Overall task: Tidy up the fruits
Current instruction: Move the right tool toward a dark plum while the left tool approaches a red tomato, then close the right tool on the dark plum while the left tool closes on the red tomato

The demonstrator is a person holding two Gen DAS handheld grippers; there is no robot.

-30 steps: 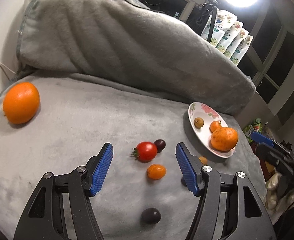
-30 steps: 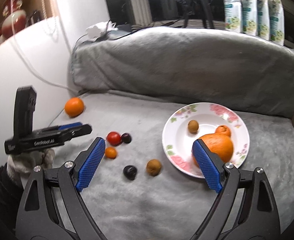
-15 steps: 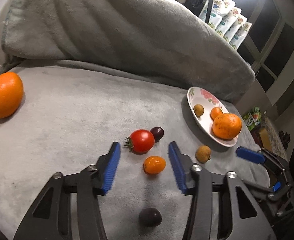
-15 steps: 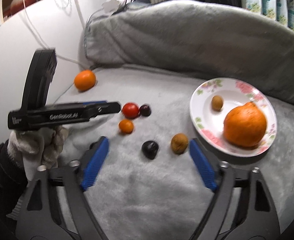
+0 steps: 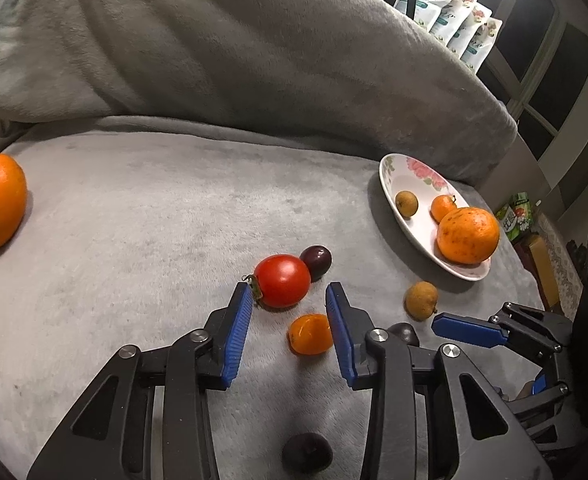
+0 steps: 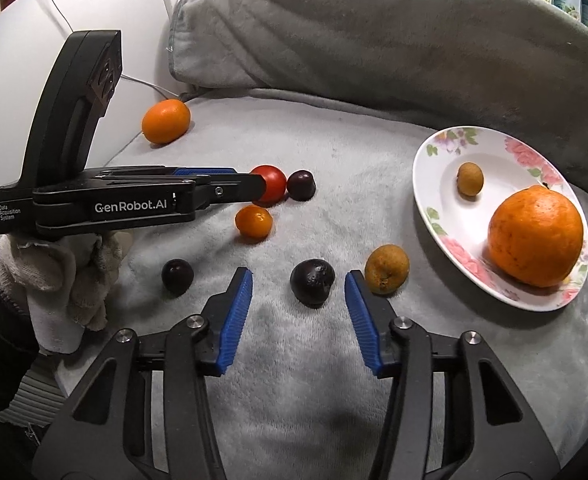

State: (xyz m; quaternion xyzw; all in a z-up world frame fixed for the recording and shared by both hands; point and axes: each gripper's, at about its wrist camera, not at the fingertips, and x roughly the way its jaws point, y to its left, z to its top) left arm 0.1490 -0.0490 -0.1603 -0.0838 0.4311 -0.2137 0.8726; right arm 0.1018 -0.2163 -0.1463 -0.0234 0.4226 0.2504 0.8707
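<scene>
Fruits lie scattered on a grey blanket, some already on a flowered plate at the right. The plate carries a large orange, a small tangerine and a brown longan. A second orange sits alone at the far left of the blanket, well apart from the rest.

Left tongs are open and empty, held low and level over the blanket by a gloved hand. A red tomato lies just beyond the fingertips, touching a dark plum. A small orange tomato lies between the blue pads, nearer the right one.

Right tongs are also open and empty, tilted downward. A dark wrinkled fruit sits between the pads, touching neither. Another longan lies just outside the right pad; a round dark fruit lies to the left.
</scene>
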